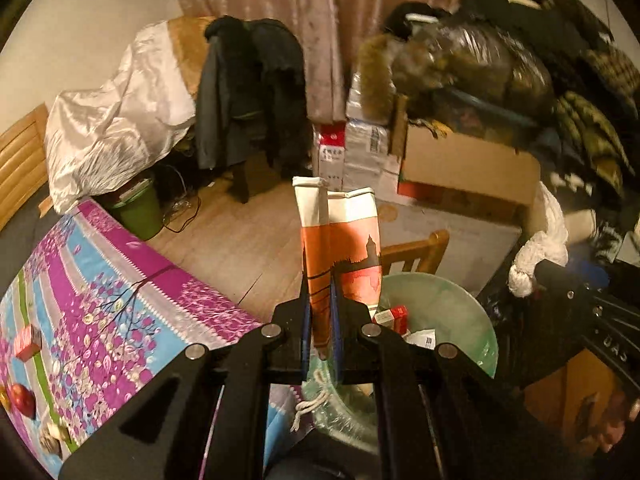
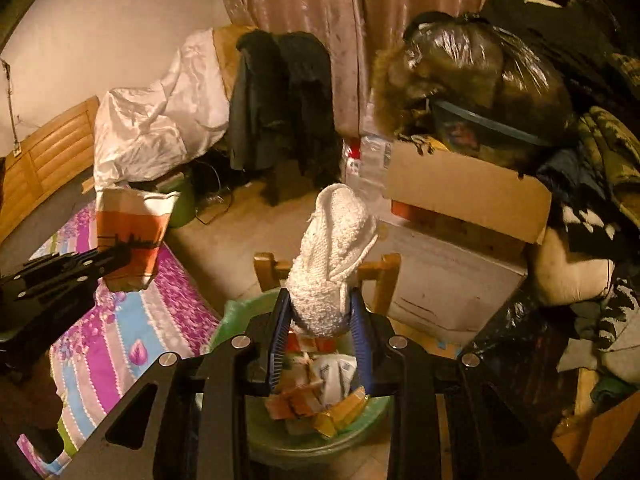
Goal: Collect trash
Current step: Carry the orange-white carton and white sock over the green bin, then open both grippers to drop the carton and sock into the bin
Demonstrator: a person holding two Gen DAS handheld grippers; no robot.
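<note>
**Student:** Left wrist view — what does the left hand-held gripper (image 1: 320,312) hold?

**Tutor:** Its two jaws are pressed together on a flattened paper bag (image 1: 340,248), white at the top and orange below with a dark tower silhouette. The bag stands up from the jaws, tilted slightly. A white cord (image 1: 310,404) hangs beneath it.

**Student:** And what lies below the bag?

**Tutor:** A trash bin (image 1: 472,320) lined with pale green plastic. Inside it are a small red and white carton (image 1: 394,317) and other paper scraps. The bin stands just beside a surface covered in a purple, blue and white floral cloth (image 1: 132,292); a red apple (image 1: 22,398) and a small red box (image 1: 27,343) rest on that cloth.

**Student:** Right wrist view — what is the state of the right hand-held gripper (image 2: 322,320)?

**Tutor:** Its blue-padded jaws stand partly apart and are clamped on a bunched white towel (image 2: 336,256), which rises above them. Directly below is the same bin (image 2: 360,408), holding orange and yellow cartons and crumpled paper.

**Student:** Are the two grippers close?

**Tutor:** The left one, with its bag (image 2: 132,232), shows at the left edge over the floral cloth, apart from the right one. A wooden chair (image 2: 384,272) stands behind the bin.
</note>
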